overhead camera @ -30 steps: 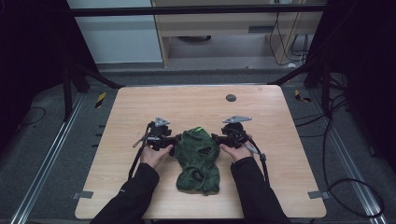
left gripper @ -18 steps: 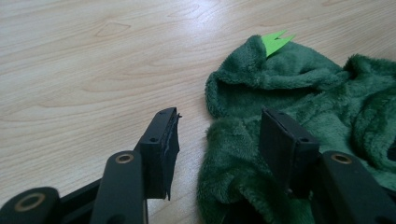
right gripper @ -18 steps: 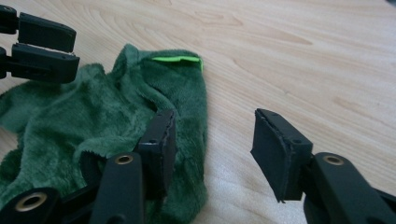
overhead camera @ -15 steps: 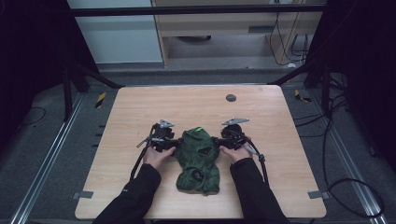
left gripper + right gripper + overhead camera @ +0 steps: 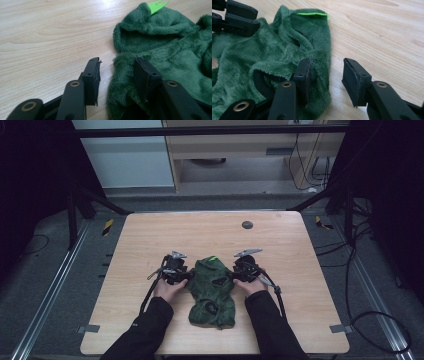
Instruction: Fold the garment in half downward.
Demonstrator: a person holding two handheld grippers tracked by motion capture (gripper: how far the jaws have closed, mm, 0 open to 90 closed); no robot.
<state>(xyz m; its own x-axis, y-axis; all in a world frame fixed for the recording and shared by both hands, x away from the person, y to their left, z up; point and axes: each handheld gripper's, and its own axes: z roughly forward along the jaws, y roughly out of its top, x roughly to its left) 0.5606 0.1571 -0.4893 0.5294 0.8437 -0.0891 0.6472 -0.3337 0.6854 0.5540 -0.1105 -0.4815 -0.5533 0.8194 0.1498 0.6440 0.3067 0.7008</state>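
High view: both open tools (image 5: 189, 276) (image 5: 231, 274) flank a fuzzy green fleece garment (image 5: 212, 290).

Lab: wooden table (image 5: 150, 240), black frame rails (image 5: 210, 130), floor cables (image 5: 375, 320).

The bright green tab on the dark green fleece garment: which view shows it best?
The left gripper view: the bright green tab shows as a jagged flat shape atop the dark green fleece garment. The right gripper view shows it edge-on, a thin line; the high view shows a tiny speck.
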